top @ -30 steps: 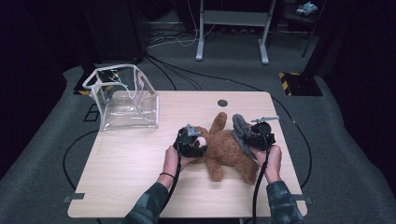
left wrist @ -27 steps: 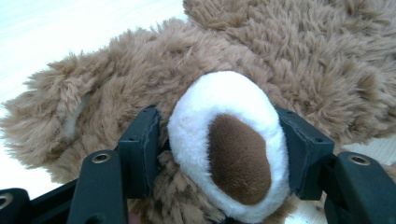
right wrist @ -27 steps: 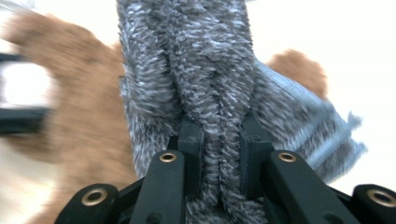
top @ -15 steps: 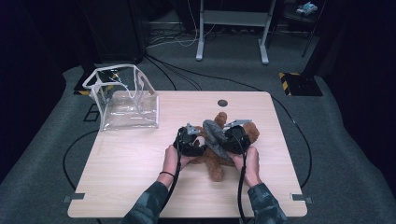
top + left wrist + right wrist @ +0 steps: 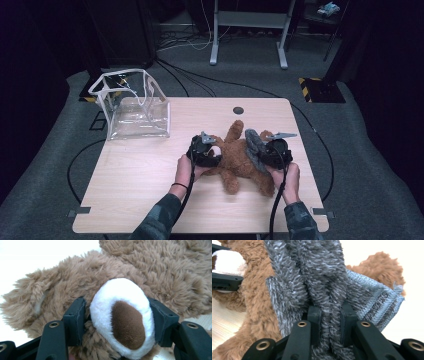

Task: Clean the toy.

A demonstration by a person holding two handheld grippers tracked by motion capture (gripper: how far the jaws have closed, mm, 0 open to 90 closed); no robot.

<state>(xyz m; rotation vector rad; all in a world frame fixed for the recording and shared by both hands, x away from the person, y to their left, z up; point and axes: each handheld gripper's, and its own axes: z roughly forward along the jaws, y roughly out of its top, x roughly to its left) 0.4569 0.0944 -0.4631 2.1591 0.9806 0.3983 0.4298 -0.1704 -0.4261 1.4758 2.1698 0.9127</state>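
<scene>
The left gripper (image 5: 212, 152) clamps the teddy bear's (image 5: 239, 160) white muzzle (image 5: 122, 317), half-closed, at mid-table; the right gripper (image 5: 260, 150), at the bear's 3 o'clock, pinches the grey cloth (image 5: 317, 282) nearly shut. Hold the muzzle firm, drape the cloth slowly.

Grey carpet floor (image 5: 55, 165), dark room, metal stand (image 5: 248, 20) behind.

Teddy bear (image 5: 240, 160) lies right of centre on the table (image 5: 150, 200); bag (image 5: 135, 110) stands at its far-left corner, seemingly empty.
</scene>
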